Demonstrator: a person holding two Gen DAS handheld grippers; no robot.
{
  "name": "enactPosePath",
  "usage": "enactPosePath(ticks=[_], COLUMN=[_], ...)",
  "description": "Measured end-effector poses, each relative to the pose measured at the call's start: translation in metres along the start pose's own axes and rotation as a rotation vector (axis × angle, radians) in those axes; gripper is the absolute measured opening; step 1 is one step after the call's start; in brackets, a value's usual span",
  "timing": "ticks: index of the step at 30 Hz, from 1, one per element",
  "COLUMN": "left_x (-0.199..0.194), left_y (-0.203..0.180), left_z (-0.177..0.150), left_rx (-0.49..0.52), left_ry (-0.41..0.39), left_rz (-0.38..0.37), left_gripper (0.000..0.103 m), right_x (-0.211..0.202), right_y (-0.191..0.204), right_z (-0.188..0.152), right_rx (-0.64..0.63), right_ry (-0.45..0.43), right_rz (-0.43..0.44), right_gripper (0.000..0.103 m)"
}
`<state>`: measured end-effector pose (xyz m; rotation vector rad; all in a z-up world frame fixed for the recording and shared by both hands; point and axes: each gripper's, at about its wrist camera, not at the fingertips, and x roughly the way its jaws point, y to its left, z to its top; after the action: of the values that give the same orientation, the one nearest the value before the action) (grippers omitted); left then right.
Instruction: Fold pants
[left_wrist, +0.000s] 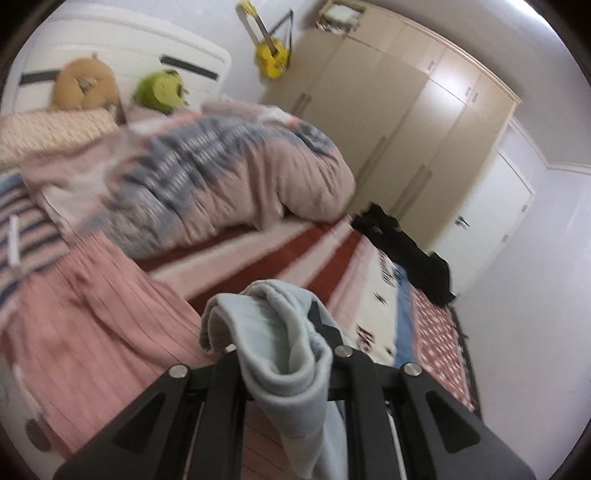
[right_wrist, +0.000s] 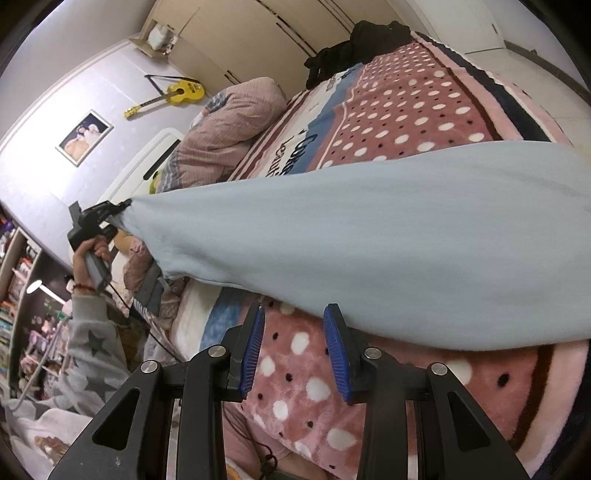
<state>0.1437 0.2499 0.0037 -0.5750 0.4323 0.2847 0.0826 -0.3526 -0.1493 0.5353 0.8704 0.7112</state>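
Observation:
The pale blue pants (right_wrist: 369, 240) stretch across the bed, one end lifted off it at the left. My left gripper (right_wrist: 125, 205), held by a hand in a star-patterned sleeve, is shut on that raised end. In the left wrist view the bunched blue cloth (left_wrist: 273, 325) drapes over the left gripper (left_wrist: 284, 343) and hides its fingertips. My right gripper (right_wrist: 295, 314) stands open over the polka-dot blanket (right_wrist: 295, 373), nothing between its blue pads (right_wrist: 336, 347). The pants' lower edge runs just past the tip of its right finger; contact is unclear.
A rumpled pink and grey quilt (left_wrist: 229, 177) lies at the head of the bed, with plush toys (left_wrist: 159, 88) behind it. A pink pleated garment (left_wrist: 92, 321) and black clothing (left_wrist: 406, 251) lie on the bed. A beige wardrobe (left_wrist: 388, 122) and a yellow guitar (right_wrist: 181, 92) line the walls.

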Motion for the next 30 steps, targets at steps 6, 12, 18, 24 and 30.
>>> enactPosePath(ticks=[6,12,18,24,30], left_x=[-0.006,-0.022,-0.033,-0.033,-0.036], left_y=[-0.019,-0.095,-0.174,-0.183,-0.174], left_z=[0.008,-0.039,-0.119,-0.141,-0.141], left_rx=[0.120,0.362,0.571,0.579,0.569], left_ry=[0.022,0.063,0.160,0.195,0.203], left_rz=[-0.053,-0.207,-0.366,-0.388,-0.411], left_gripper=[0.008,0.008,0.009,0.009,0.009], right_x=[0.006,0.007,0.003,-0.016,-0.060], right_y=[0.003,0.001,-0.001,-0.015,-0.046], right_z=[0.001,0.003,0.004,0.007,0.038], right_rx=[-0.005,-0.002,-0.008,-0.024,-0.093], right_ry=[0.005,0.001,-0.008,-0.010,-0.040], right_rz=[0.010,0.014,0.002,-0.105,-0.361], right_gripper=[0.030,0.030,0.030,0.030,0.053])
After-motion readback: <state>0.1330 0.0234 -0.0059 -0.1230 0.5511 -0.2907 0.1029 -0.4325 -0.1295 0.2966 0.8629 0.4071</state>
